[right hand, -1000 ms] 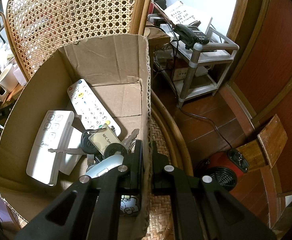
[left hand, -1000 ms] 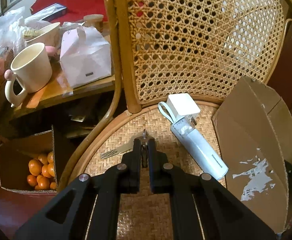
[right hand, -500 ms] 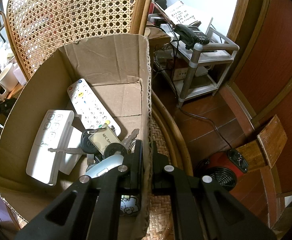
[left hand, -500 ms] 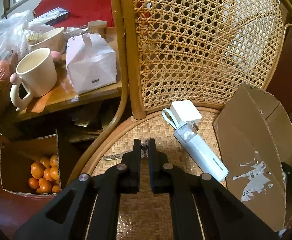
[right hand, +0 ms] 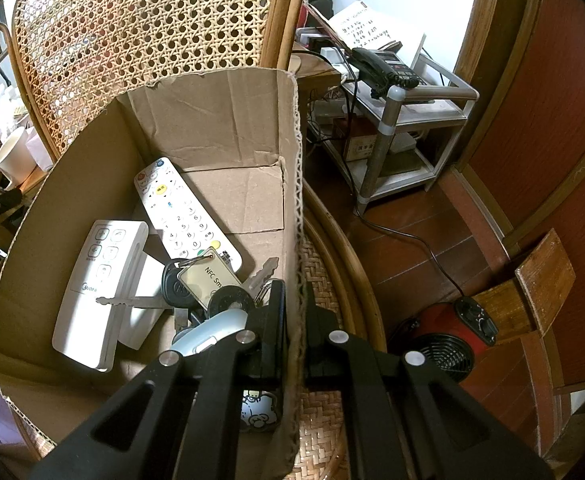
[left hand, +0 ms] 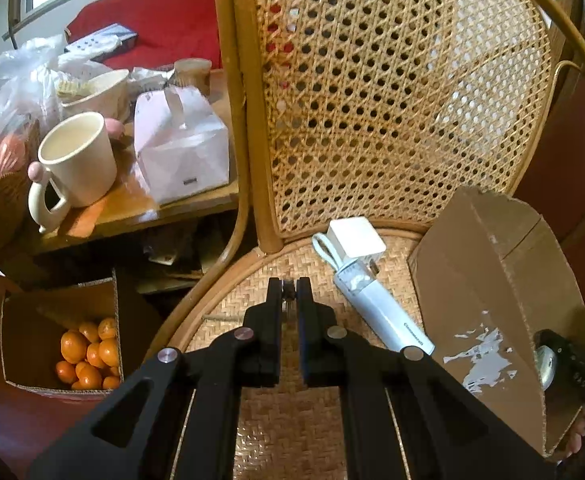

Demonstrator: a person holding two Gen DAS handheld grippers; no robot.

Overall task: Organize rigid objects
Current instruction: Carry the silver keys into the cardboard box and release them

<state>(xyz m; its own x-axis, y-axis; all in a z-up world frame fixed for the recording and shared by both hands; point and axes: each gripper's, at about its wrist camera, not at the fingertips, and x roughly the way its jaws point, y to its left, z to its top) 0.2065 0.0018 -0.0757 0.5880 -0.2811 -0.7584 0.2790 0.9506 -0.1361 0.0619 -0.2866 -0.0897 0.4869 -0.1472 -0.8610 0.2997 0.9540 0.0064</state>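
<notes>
My left gripper (left hand: 289,294) is shut on a small metal key (left hand: 288,289), held a little above the woven chair seat (left hand: 292,412). To its right lie a white charger block (left hand: 356,237) and a pale cylindrical device (left hand: 384,312). A cardboard box (left hand: 492,280) stands on the seat's right side. My right gripper (right hand: 295,300) is shut on that box's right wall (right hand: 296,184). Inside the box lie a numbered white remote (right hand: 184,216), a white Midea remote (right hand: 96,292) and a bunch of keys with an NFC tag (right hand: 208,280).
The cane chair back (left hand: 392,100) rises behind the seat. Left of the chair, a side table carries a cream mug (left hand: 78,160) and a white paper box (left hand: 180,148). A carton of oranges (left hand: 88,352) sits on the floor. A red fan heater (right hand: 448,340) and a metal shelf (right hand: 388,128) stand to the right.
My left gripper has risen from the seat with the key, which no longer lies flat on the weave. The right gripper and the box have not moved.
</notes>
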